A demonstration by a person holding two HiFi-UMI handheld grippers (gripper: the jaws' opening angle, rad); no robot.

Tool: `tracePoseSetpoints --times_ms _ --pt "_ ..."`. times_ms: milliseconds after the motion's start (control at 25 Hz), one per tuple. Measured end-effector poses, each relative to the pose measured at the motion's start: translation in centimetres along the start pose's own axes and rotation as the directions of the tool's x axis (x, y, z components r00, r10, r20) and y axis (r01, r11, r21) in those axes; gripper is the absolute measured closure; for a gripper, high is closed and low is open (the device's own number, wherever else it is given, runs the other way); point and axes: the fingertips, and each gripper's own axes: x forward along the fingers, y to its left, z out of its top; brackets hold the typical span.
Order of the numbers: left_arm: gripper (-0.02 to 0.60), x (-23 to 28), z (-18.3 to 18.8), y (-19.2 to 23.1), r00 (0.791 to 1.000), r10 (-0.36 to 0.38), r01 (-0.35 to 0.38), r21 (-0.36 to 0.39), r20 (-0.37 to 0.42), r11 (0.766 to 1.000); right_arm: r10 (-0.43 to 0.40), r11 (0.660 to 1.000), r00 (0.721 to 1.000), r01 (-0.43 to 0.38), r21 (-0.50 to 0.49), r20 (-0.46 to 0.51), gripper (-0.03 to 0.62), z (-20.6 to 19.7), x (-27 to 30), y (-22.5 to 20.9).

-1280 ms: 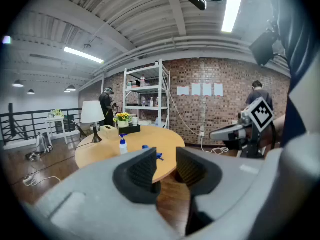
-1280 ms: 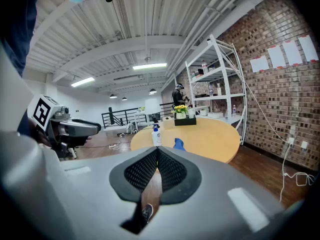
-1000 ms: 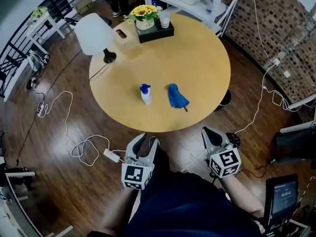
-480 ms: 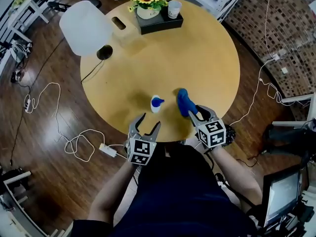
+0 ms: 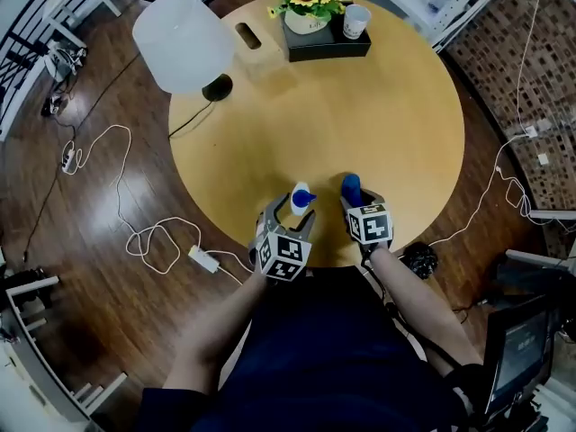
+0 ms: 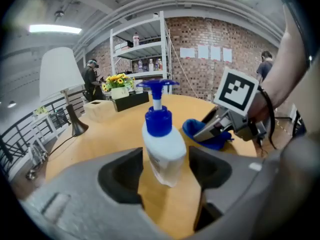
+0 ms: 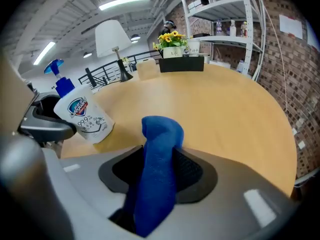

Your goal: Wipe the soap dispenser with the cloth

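left fingers [image 6: 120,176]: just been opening, now well apart; soap bottle [image 6: 162,151] stands between them, not pinched.
right fingers [image 7: 192,171]: just been opening, now wide; cloth [image 7: 160,169] rises loose between them.
soap bottle: upright near the bench [image 5: 387,124] edge; smooth, rigid plastic, likely slippery and tippy; hold the body, not the pump.
cloth: just beside the soap bottle; soft, limp, light; pinch a thick fold.
fill level: can't tell, so weight is uncertain.
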Motion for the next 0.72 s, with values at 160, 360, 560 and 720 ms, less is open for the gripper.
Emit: tracePoseSetpoints --times_ms 160,360,560,720 --pt "0.293 1.3 0.2 0.5 0.999 0.035 -0.036 0.037 0.021 0.999 0.062 0.998 0.998 -0.062 -0.017 0.024 0.482 0.5 0.0 -0.3" --pt "0.335 1.5 -0.2 0.6 0.999 0.047 -0.048 0.057 0.023 0.997 0.152 0.988 0.975 -0.149 -0.03 0.161 0.491 3.6 -3.9 0.7" --pt "0.35 1.7 -0.1 0.4 0.998 -0.021 0.018 0.049 0.062 0.999 0.332 0.929 0.894 -0.255 -0.269 0.301 0.493 11.3 -10.7 6.5" --pt "0.354 1.9 -0.1 0.3 0.993 -0.099 0.095 0.067 0.06 0.993 0.531 0.771 0.815 -0.352 -0.53 0.232 0.493 14.7 -13.7 15.3"
